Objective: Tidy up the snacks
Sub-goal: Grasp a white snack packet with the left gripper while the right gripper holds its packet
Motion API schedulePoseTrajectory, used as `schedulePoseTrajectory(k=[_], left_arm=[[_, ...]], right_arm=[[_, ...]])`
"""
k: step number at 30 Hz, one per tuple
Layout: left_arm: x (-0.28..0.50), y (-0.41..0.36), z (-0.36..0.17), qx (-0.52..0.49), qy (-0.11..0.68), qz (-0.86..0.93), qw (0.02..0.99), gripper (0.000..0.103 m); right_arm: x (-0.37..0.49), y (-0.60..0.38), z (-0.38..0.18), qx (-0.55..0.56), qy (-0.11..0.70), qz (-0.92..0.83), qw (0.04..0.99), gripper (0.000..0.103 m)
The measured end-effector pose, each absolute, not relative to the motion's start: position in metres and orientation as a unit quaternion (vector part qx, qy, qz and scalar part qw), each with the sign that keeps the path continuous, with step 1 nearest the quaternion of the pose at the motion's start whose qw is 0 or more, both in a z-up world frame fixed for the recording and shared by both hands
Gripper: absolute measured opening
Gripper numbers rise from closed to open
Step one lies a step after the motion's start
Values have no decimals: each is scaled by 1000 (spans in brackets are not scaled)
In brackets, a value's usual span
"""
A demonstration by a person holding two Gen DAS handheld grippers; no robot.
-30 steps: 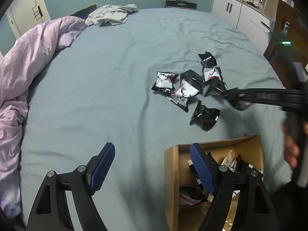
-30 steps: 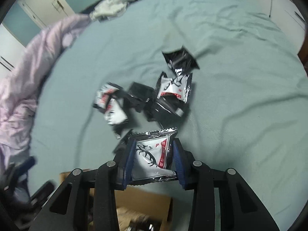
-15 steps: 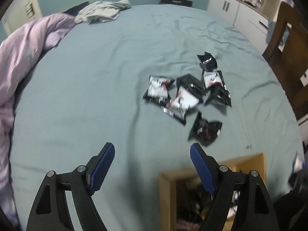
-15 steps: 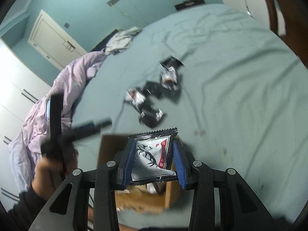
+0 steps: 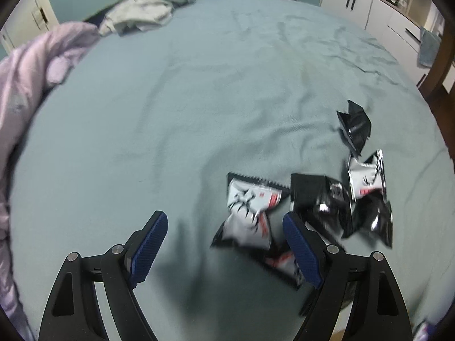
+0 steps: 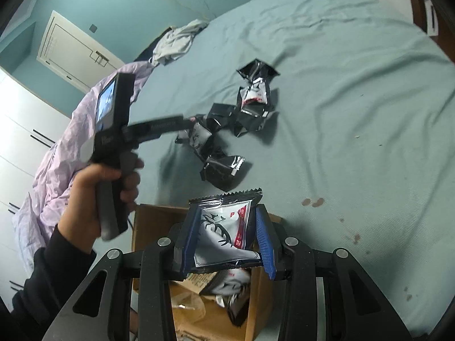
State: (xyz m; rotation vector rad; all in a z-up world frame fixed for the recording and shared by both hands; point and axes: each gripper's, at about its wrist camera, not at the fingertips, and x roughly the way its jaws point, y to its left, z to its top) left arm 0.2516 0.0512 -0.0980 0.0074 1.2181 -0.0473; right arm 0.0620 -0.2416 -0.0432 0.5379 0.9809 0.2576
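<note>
My right gripper (image 6: 227,236) is shut on a white snack packet with a black antler print (image 6: 224,233) and holds it above the open cardboard box (image 6: 148,221), which holds more packets. Several black and white snack packets (image 6: 244,113) lie in a loose pile on the teal bed. My left gripper (image 5: 224,244) is open and empty, low over the pile, with a white packet (image 5: 250,207) between and just beyond its fingers. In the right wrist view the left gripper (image 6: 187,123) reaches over the pile, held in a hand.
A lilac duvet (image 5: 25,91) is bunched along the bed's left side. A grey garment (image 5: 142,14) lies at the far end. White cabinets (image 5: 369,5) stand at the far right. Dark stains (image 6: 312,201) mark the sheet right of the box.
My left gripper has moved forward from above the box to the pile of packets. My right gripper has carried its packet back from the pile to above the box.
</note>
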Motion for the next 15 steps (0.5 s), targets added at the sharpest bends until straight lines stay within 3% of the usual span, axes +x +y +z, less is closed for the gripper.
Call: schedulePoseTrajectory(k=[6, 8, 9, 10, 15], left_arm=[[262, 37, -126, 34, 599, -50, 798, 82], [257, 33, -124, 42, 583, -62, 809, 64], [255, 32, -122, 46, 577, -64, 813, 46], [252, 31, -120, 51, 571, -60, 817, 37], [239, 34, -106, 42, 571, -40, 819, 33]], right_arm=[[67, -242, -44, 256, 451, 128, 846, 37], [66, -241, -42, 251, 442, 128, 852, 37], [65, -241, -41, 247, 437, 126, 856, 37], [65, -241, -39, 242, 431, 123, 861, 37], [61, -240, -39, 233, 416, 110, 872, 37]])
